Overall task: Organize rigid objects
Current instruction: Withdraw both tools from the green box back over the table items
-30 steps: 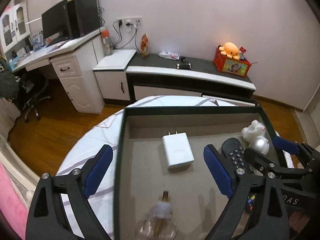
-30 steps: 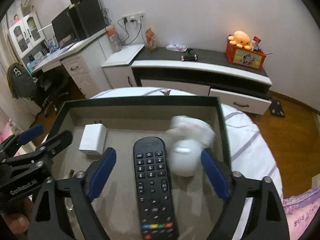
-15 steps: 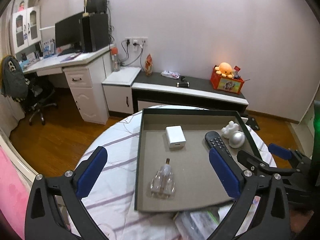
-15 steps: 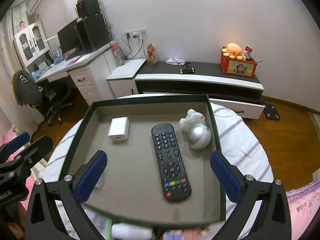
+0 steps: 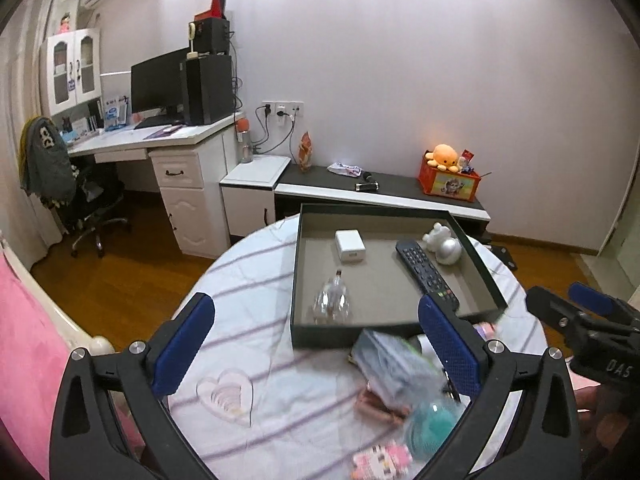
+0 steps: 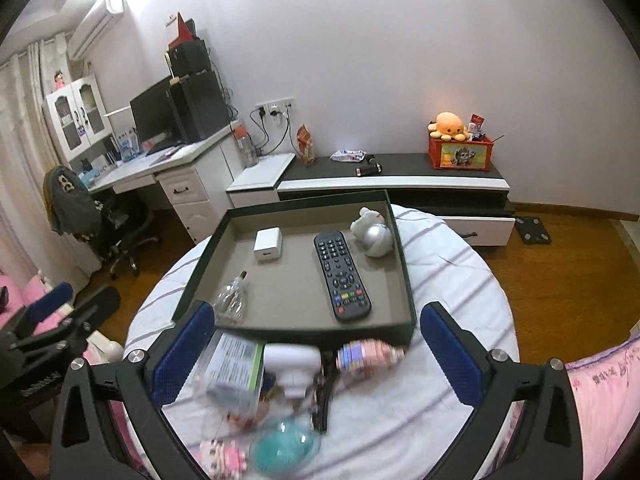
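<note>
Grippers, left (image 5: 316,344) and right (image 6: 318,350), are hanging open, empty; blurred clutter (image 6: 280,384) risks a mis-grab beside tray (image 6: 404,280).

Dim indoor light; fisheye warp; foreground blurred.

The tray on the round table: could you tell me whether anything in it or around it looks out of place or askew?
Inside the tray, only the clear glass bottle looks off: it lies on its side. The charger, remote and silver ball figurine sit tidily. In front of the tray, a jumbled pile of small items waits unsorted.
</note>
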